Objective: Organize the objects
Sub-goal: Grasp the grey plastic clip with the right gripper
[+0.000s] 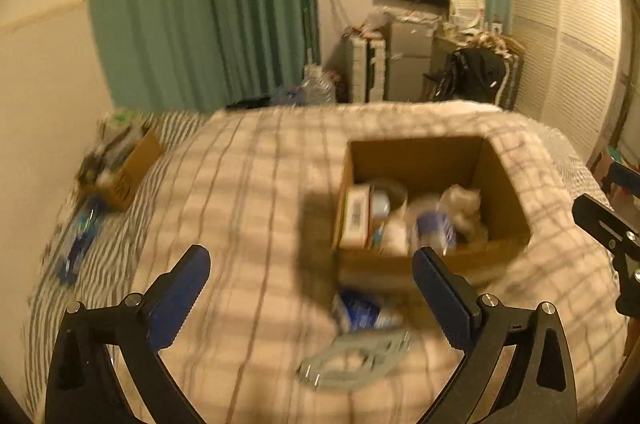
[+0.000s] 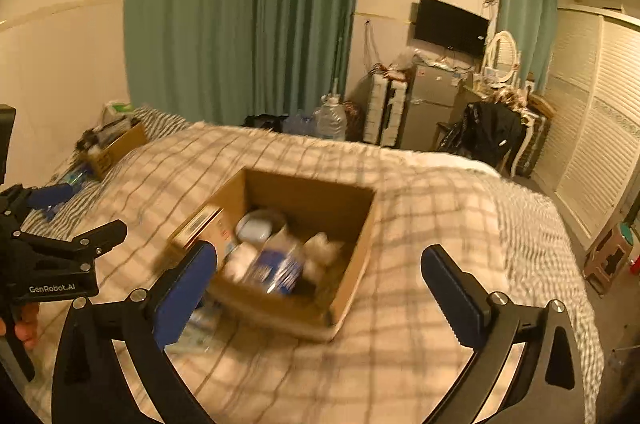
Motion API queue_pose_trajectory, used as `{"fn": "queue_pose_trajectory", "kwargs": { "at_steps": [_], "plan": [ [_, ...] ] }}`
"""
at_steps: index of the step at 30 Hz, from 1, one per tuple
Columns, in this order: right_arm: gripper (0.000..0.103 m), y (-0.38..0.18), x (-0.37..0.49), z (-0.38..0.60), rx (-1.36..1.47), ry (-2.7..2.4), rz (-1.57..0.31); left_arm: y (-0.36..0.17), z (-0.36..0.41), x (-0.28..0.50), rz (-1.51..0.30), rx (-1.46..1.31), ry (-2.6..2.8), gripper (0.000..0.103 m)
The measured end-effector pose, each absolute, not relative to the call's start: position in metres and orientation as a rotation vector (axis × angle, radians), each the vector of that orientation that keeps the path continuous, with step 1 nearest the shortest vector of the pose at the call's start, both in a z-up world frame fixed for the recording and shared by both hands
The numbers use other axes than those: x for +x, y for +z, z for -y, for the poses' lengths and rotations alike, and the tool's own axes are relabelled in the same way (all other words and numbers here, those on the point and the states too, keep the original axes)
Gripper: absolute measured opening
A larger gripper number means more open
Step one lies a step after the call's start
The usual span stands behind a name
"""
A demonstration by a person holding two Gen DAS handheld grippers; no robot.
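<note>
An open cardboard box sits on the checked bed cover. It holds a white carton, a round tub, a blue-labelled bottle and white wads. My left gripper is open and empty, above the bed just left of the box's near side. In front of the box lie a blue packet and a grey plastic piece. My right gripper is open and empty, hovering over the box's near edge. The left gripper also shows at the left of the right wrist view.
A second cardboard box full of items sits at the bed's far left, with a blue-capped item beside it. Green curtains, water jugs, a fridge, a chair and louvred wardrobe doors stand beyond the bed.
</note>
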State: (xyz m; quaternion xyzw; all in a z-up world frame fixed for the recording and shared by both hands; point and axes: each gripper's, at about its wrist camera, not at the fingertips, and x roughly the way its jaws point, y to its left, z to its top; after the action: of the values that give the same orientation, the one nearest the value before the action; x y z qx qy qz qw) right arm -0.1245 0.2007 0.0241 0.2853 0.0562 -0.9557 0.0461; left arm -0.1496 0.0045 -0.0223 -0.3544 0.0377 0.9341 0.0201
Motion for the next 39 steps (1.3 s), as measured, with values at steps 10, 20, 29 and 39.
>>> {"fn": "queue_pose_trajectory", "kwargs": {
  "at_steps": [10,20,29,39],
  "plan": [
    [0.102,-0.049,-0.119,-0.134,0.988,-2.731,-0.317,-0.080,0.033,-0.128,-0.083,-1.288,2.889,0.103],
    [0.100,-0.114,-0.135,-0.074,1.159,-2.516,-0.536,-0.104,0.081,-0.136,0.007,-1.412,2.905,0.103],
    [0.082,-0.138,-0.142,-0.035,1.176,-2.439,-0.631,-0.113,0.101,-0.138,0.151,-1.447,2.877,0.103],
    [0.012,-0.112,-0.139,-0.061,1.161,-2.440,-0.408,-0.098,0.085,-0.128,0.085,-1.373,2.929,0.103]
  ]
}}
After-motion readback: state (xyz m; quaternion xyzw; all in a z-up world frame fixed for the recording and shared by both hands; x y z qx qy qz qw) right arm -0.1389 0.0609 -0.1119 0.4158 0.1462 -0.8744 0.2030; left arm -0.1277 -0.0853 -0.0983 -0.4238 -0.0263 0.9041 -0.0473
